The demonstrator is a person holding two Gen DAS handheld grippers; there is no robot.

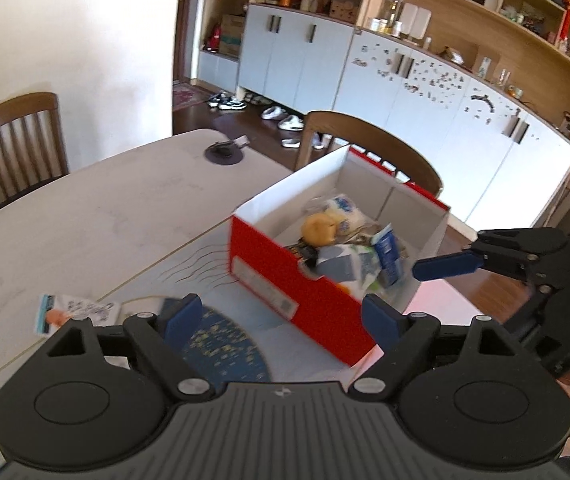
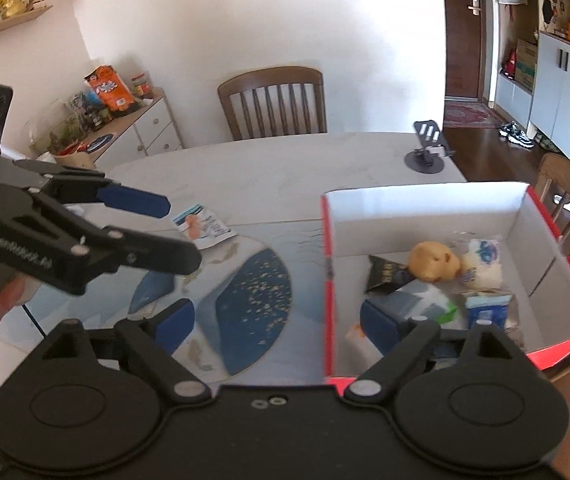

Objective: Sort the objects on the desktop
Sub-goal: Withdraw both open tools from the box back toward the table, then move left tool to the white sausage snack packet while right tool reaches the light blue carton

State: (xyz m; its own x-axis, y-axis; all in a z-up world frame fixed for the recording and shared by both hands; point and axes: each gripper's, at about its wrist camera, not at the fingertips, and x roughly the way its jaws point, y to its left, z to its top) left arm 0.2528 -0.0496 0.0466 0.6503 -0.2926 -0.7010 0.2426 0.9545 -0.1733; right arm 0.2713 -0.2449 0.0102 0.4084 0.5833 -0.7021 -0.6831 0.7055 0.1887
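A red shoe box (image 1: 285,280) with a white inside stands on the table; it also shows in the right wrist view (image 2: 425,208). In it lie a tan plush toy (image 2: 433,266), a white packet (image 2: 481,264), a black sachet (image 2: 385,274) and blue-white packs (image 2: 485,312). A small printed packet (image 2: 203,226) lies on the table left of the box, also in the left wrist view (image 1: 73,312). My left gripper (image 1: 281,320) is open and empty above the mat beside the box. My right gripper (image 2: 277,322) is open and empty over the box's near left corner.
A blue patterned placemat (image 2: 245,300) lies under both grippers. A black phone stand (image 2: 427,148) sits at the table's far edge. Wooden chairs (image 2: 275,100) stand around the table, one (image 1: 365,140) behind the box. White cabinets line the far wall.
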